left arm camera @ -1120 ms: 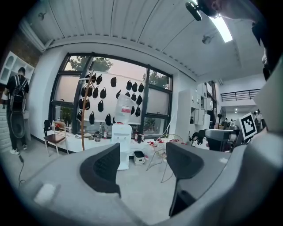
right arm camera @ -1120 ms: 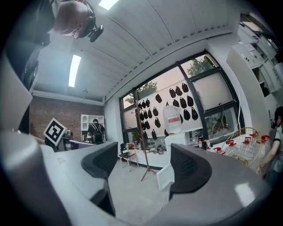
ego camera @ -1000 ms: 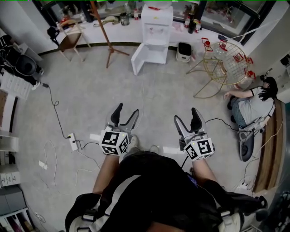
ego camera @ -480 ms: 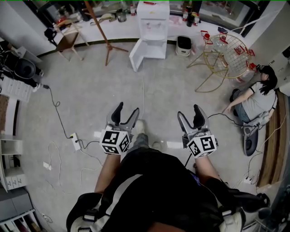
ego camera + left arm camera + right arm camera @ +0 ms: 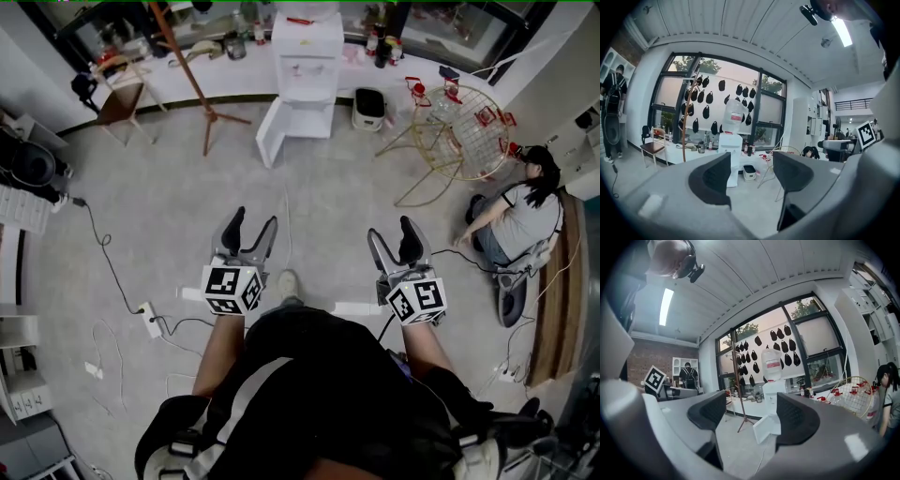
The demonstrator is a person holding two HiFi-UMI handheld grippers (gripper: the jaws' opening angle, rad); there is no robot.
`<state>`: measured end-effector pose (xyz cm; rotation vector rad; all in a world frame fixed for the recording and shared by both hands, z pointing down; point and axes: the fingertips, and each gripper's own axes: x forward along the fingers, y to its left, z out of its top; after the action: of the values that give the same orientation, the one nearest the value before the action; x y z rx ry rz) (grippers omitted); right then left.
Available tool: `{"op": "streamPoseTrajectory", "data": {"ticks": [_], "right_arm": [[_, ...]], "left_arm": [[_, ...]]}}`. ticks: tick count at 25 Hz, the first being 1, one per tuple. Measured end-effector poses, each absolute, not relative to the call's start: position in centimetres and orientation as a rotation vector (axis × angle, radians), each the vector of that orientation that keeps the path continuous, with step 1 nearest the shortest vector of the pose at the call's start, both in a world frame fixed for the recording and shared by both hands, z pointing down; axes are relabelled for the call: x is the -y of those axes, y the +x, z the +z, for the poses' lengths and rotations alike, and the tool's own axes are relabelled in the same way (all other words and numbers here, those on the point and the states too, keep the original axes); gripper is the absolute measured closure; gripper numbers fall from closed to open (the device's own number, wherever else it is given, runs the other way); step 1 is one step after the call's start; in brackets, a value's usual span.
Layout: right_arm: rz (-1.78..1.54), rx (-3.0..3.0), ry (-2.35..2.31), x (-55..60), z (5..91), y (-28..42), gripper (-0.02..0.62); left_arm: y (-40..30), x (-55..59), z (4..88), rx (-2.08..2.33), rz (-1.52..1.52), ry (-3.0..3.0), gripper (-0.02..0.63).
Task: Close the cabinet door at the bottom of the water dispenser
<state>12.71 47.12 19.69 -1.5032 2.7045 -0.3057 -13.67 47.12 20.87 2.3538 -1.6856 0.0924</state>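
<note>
The white water dispenser (image 5: 306, 56) stands against the far window wall with a bottle on top. Its bottom cabinet door (image 5: 277, 133) hangs open, swung out to the left. In the right gripper view the dispenser (image 5: 774, 389) and its open door (image 5: 766, 428) show between the jaws, far off. In the left gripper view the dispenser (image 5: 731, 151) stands just past the left jaw. My left gripper (image 5: 254, 220) is open, its jaws closing slightly on nothing. My right gripper (image 5: 390, 231) is open and empty. Both are held far short of the dispenser.
A wooden coat stand (image 5: 192, 80) and a chair (image 5: 117, 94) stand left of the dispenser. A small white bin (image 5: 368, 108) and a gold wire table (image 5: 459, 127) are to its right. A person (image 5: 520, 211) sits on the floor at right. Cables and a power strip (image 5: 145, 314) lie at left.
The person has stepped forward across the floor, carrying both grippers along at the same pose. The room's things have shifted in view. The left jaws look slightly narrower.
</note>
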Motion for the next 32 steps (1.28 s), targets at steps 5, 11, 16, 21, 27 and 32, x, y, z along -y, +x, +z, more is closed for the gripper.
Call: {"op": "streamPoseTrajectory", "data": {"ticks": [5, 11, 16, 21, 27, 32], "right_arm": [[-0.279, -2.735, -1.494, -42.6, 19.2, 8.8, 0.265], [-0.282, -2.756, -1.501, -38.1, 19.5, 5.1, 0.272], [-0.295, -2.794, -1.485, -35.0, 20.2, 2.1, 0.276], [-0.324, -2.830, -1.447, -33.0, 21.1, 0.0, 0.279], [-0.337, -2.903, -1.361, -28.5, 22.1, -0.5, 0.286], [-0.321, -2.938, -1.265, -22.0, 23.0, 0.2, 0.307]], "left_arm": [[-17.1, -42.5, 21.0, 1.652, 0.094, 2.355, 0.321], [-20.9, -38.0, 21.6, 1.628, 0.091, 2.349, 0.336], [-23.1, -34.9, 21.9, 1.611, 0.102, 2.365, 0.337], [-24.2, -32.4, 22.9, 1.604, 0.105, 2.347, 0.337], [-23.2, -28.0, 23.5, 1.596, 0.134, 2.331, 0.337], [-22.1, -23.3, 23.6, 1.641, 0.149, 2.305, 0.341]]}}
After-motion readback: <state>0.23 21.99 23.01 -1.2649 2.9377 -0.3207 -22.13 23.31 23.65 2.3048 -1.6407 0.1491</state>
